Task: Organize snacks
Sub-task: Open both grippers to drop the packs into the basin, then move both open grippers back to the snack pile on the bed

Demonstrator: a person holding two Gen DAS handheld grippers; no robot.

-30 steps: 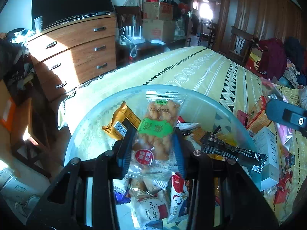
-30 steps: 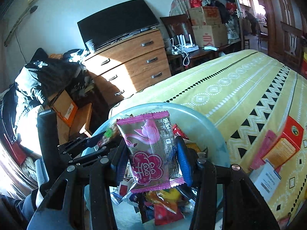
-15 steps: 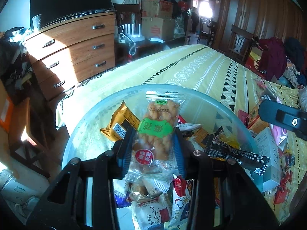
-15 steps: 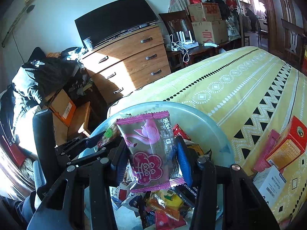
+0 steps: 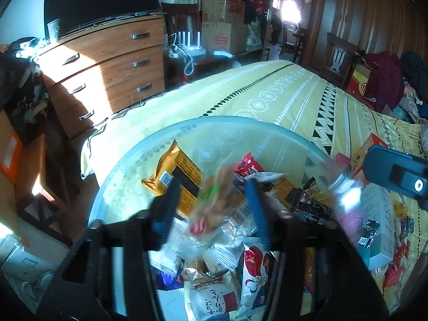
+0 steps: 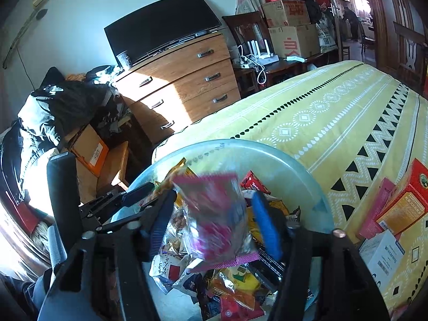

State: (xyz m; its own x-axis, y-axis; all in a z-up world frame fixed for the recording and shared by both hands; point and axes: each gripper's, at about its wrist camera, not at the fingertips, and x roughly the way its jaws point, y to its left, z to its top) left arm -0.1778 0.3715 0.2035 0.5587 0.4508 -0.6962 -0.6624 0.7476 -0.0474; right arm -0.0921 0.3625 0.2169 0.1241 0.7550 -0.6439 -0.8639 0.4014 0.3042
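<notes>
A clear round bowl full of snack packets stands on the yellow bedspread; it also shows in the right wrist view. My left gripper is open over the bowl, and the clear packet of fried snacks falls blurred between its fingers. My right gripper is open too, and the pink flamingo packet drops blurred between its fingers. The left gripper's body shows at the left in the right wrist view.
Orange and pink boxes and a white box lie on the bedspread right of the bowl. A wooden dresser with a TV stands beyond the bed's edge. Cartons and chairs stand behind.
Both grippers have opened. The fried snack packet and the pink flamingo packet, held before, now fall towards the bowl.
</notes>
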